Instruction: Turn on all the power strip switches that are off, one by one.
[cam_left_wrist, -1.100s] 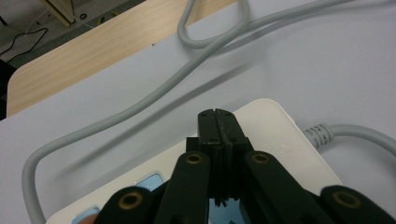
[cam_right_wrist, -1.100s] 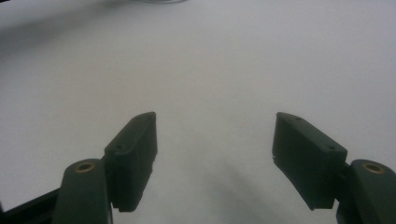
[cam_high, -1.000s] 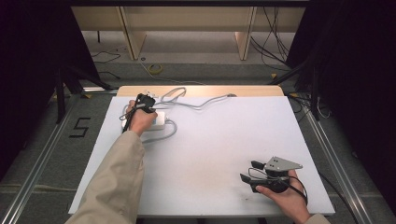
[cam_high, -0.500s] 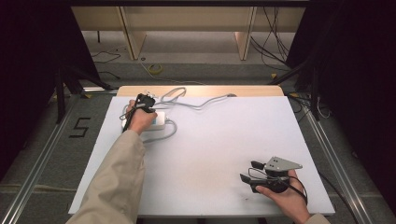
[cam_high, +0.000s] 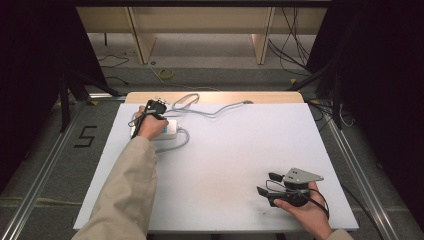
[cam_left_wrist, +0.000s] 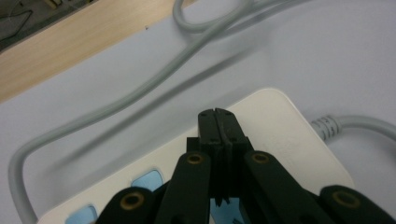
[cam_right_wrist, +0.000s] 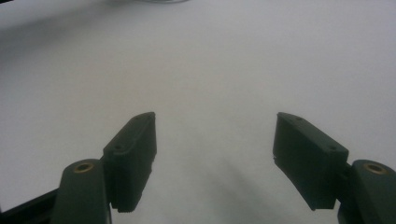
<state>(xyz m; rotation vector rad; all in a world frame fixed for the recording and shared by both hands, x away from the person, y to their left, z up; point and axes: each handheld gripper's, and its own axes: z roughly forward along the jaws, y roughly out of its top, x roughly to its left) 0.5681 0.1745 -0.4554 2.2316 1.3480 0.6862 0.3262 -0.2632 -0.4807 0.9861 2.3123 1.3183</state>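
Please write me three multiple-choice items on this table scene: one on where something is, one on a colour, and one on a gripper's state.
1. Where does the power strip lie on the white table?
A. far left part
B. near right corner
C. dead centre

2. What colour is the cable that runs from the power strip?
A. red
B. light grey
C. black

3. How do the jaws of the right hand-held gripper stand?
A. shut on the cable
B. shut on nothing
C. open, with bare table between them

Answers: 1 A, since the high view shows it at the far left under the left hand-held gripper; 2 B, as the left gripper view shows; 3 C, as the right gripper view shows a wide gap.
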